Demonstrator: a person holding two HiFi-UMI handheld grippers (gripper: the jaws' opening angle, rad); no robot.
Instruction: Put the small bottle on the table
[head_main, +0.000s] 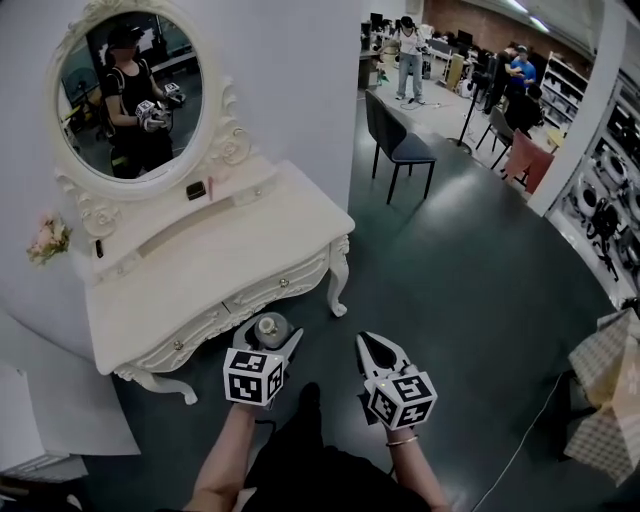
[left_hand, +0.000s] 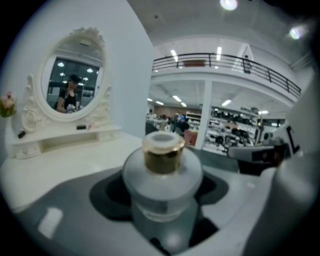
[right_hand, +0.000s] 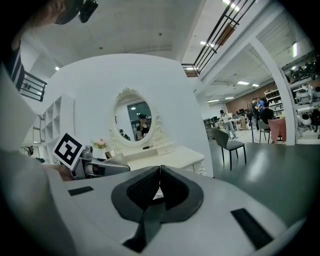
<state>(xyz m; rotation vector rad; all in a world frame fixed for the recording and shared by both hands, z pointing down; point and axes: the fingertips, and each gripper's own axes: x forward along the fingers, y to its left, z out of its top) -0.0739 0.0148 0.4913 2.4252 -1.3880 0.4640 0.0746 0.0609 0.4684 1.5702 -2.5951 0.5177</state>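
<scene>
A small frosted-glass bottle (left_hand: 161, 185) with a gold neck and pale cap sits upright between the jaws of my left gripper (left_hand: 162, 200), which is shut on it. In the head view the bottle (head_main: 270, 329) and left gripper (head_main: 268, 340) hang just off the front edge of the white dressing table (head_main: 215, 275), near its right front leg. My right gripper (head_main: 381, 352) floats over the dark floor to the right, jaws pressed together with nothing in them; the right gripper view shows its tips (right_hand: 160, 182) meeting.
The dressing table carries an oval mirror (head_main: 130, 95), a small dark object (head_main: 196, 190) on its raised shelf and pink flowers (head_main: 48, 240) at left. A grey chair (head_main: 400, 145) stands on the floor behind. Several people stand far back. A checked cloth (head_main: 605, 390) lies at right.
</scene>
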